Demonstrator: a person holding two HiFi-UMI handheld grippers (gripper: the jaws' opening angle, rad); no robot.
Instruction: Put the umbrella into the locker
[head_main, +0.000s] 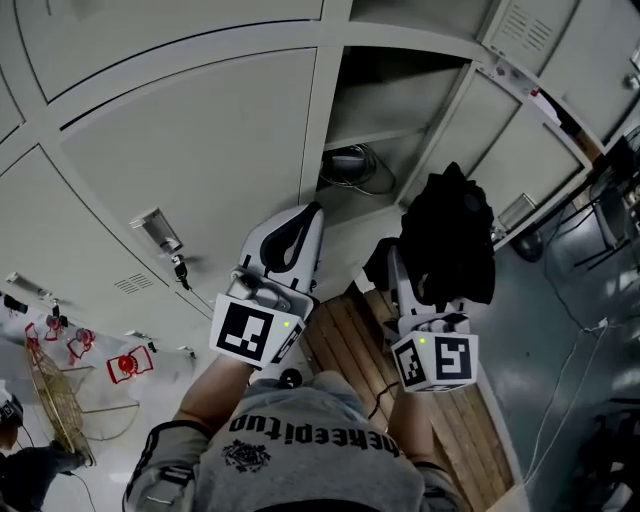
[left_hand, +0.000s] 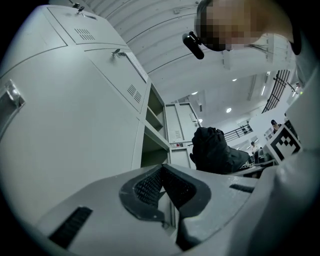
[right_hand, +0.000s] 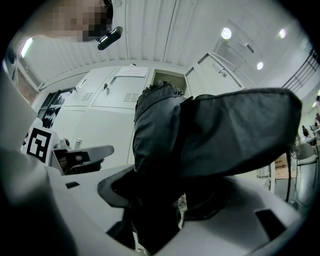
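Observation:
A black folded umbrella (head_main: 452, 238) is clamped in my right gripper (head_main: 412, 268), which is shut on it just below the open locker (head_main: 385, 130). In the right gripper view the umbrella (right_hand: 200, 135) fills the middle and hides the jaws. The locker's door (head_main: 500, 150) hangs open to the right. My left gripper (head_main: 305, 222) is held in front of the locker's left frame, its jaws pressed together with nothing between them. In the left gripper view the umbrella (left_hand: 215, 150) shows to the right of the open locker (left_hand: 155, 135).
A coiled cable (head_main: 352, 165) lies on the locker's lower shelf. Shut grey locker doors (head_main: 190, 150) stand to the left, one with a key hanging from its latch (head_main: 160, 235). A wooden board (head_main: 470, 420) lies on the floor by my feet. Red items and a wire basket (head_main: 55, 395) are at lower left.

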